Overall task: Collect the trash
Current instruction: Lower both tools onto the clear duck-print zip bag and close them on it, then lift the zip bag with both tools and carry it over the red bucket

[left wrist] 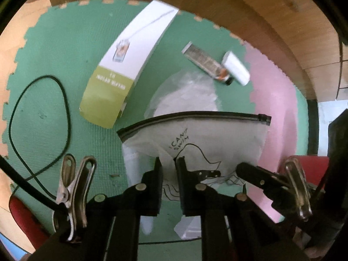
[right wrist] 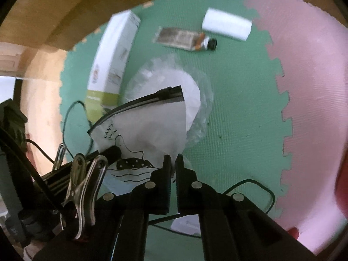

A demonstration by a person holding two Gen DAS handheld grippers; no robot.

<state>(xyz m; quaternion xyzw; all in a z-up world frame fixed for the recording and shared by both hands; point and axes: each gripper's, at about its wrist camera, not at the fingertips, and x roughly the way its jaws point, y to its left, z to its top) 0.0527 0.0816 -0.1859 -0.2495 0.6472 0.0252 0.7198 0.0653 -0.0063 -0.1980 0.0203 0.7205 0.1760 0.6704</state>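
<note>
A frosted zip bag (left wrist: 217, 134) (right wrist: 148, 126) with a black zipper and a printed "I CAN'T SWIM" drawing hangs above the green mat. My left gripper (left wrist: 169, 162) is shut on its lower edge. My right gripper (right wrist: 173, 159) is shut on the same edge further along. The zipper edge is the side farthest from both. On the mat beyond lie a crumpled clear plastic wrapper (left wrist: 187, 93) (right wrist: 200, 108), a white-and-green carton (left wrist: 121, 65) (right wrist: 111, 65), a squeezed tube (left wrist: 206, 64) (right wrist: 184, 39) and a small white box (left wrist: 237, 67) (right wrist: 227, 27).
The floor is a green foam mat (left wrist: 65, 54) (right wrist: 239, 108) joined to a pink one (left wrist: 274, 91) (right wrist: 315, 87). A thin black cable (left wrist: 65, 100) (right wrist: 261, 187) loops over the green. Wooden furniture (left wrist: 261, 10) borders the far side. A white scrap (right wrist: 187, 224) lies under the grippers.
</note>
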